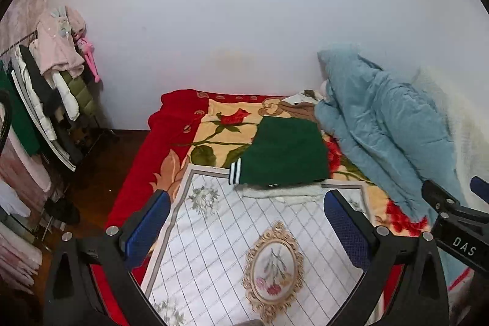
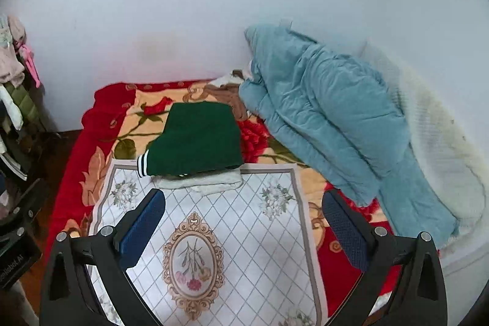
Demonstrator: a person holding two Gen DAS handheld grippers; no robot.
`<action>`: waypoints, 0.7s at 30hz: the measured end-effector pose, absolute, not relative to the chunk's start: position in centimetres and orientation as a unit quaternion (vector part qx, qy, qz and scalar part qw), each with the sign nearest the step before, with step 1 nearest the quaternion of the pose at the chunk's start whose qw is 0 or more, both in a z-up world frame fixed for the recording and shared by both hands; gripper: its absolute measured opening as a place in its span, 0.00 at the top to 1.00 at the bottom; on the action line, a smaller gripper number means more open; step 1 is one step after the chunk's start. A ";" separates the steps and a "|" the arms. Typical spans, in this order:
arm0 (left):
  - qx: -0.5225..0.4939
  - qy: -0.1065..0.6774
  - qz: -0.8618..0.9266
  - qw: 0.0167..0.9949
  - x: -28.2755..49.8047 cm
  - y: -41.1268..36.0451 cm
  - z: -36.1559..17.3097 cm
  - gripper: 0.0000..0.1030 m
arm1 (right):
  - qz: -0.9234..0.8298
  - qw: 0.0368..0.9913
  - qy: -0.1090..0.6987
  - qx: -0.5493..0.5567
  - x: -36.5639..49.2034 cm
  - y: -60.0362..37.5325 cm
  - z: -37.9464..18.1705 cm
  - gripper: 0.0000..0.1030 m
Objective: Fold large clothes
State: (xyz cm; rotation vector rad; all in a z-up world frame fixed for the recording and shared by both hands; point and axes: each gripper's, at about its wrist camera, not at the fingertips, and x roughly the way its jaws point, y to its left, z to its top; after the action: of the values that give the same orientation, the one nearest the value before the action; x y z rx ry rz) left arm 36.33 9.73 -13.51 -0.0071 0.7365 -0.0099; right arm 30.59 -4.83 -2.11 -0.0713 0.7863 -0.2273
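A folded dark green garment (image 1: 287,152) (image 2: 198,139) with a white-striped cuff lies on a folded white fleecy garment (image 1: 284,191) (image 2: 201,182), at the far edge of a white quilted mat (image 1: 220,237) (image 2: 259,234) on the bed. My left gripper (image 1: 247,225) hovers open above the mat, short of the stack, with nothing between its blue pads (image 1: 146,231). My right gripper (image 2: 244,225) is open too and holds nothing; its body shows at the right edge of the left wrist view.
A red floral blanket (image 1: 183,124) (image 2: 101,112) covers the bed. A bunched light blue quilt (image 1: 379,124) (image 2: 333,118) and a white fluffy blanket (image 2: 443,142) lie along the wall at right. A clothes rack (image 1: 45,87) stands on the left over dark floor.
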 end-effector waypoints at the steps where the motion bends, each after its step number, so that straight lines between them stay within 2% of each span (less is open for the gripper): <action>1: -0.004 0.358 -0.003 0.934 35.7 9.8 -13.0 0.00 | -0.107 0.918 0.379 -0.035 29.4 -4.5 -1.2 0.00; 8: -0.002 0.340 0.005 0.941 32.4 9.5 -10.6 0.00 | -0.097 0.929 0.353 -0.042 23.8 -4.3 3.3 0.00; 21: 0.001 0.322 0.018 0.947 28.7 7.8 -8.6 0.00 | -0.082 0.939 0.330 -0.047 20.5 -5.7 7.3 0.00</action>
State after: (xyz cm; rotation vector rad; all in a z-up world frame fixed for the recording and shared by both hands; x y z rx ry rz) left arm 28.71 7.76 -8.58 0.0024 0.6558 0.0358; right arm 20.47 -5.69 7.30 -0.0960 0.6731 -0.1669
